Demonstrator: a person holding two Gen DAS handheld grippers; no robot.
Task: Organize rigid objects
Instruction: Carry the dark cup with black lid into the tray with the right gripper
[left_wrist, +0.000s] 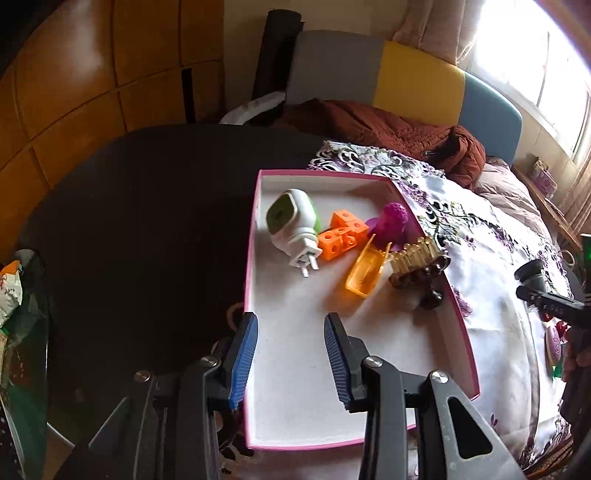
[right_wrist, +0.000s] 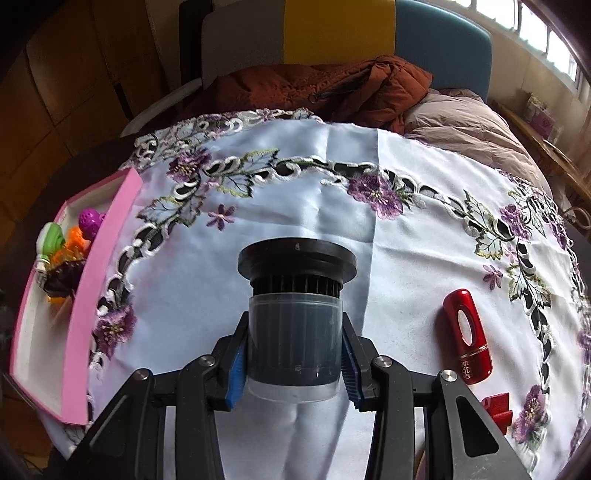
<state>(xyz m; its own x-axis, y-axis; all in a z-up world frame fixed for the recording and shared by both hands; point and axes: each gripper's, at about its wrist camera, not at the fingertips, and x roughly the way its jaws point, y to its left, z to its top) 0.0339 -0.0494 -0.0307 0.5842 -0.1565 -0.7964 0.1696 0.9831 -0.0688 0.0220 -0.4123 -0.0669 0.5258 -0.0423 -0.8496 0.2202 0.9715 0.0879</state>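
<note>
My left gripper (left_wrist: 290, 321) hangs open over the near end of a pink-rimmed white box (left_wrist: 291, 398), with nothing between its blue pads. Further in lie a white-and-green plug-in device (left_wrist: 291, 221), orange cubes (left_wrist: 341, 234), a purple knobbly toy (left_wrist: 393, 219), an orange translucent scoop (left_wrist: 365, 271), a beige fence piece (left_wrist: 413, 254) and a dark brown piece (left_wrist: 424, 280). My right gripper (right_wrist: 294, 321) is shut on a cylindrical filter (right_wrist: 295, 258) with a black cap and a clear body, held above the cloth. The box (right_wrist: 107, 258) sits to its left.
A red tube (right_wrist: 468, 332) and a small red piece (right_wrist: 496, 406) lie on the embroidered white cloth (right_wrist: 332, 166) to the right. A brown jacket (right_wrist: 314, 92) and a colourful chair back (left_wrist: 417, 81) are beyond the table. The dark tabletop (left_wrist: 147, 221) extends left of the box.
</note>
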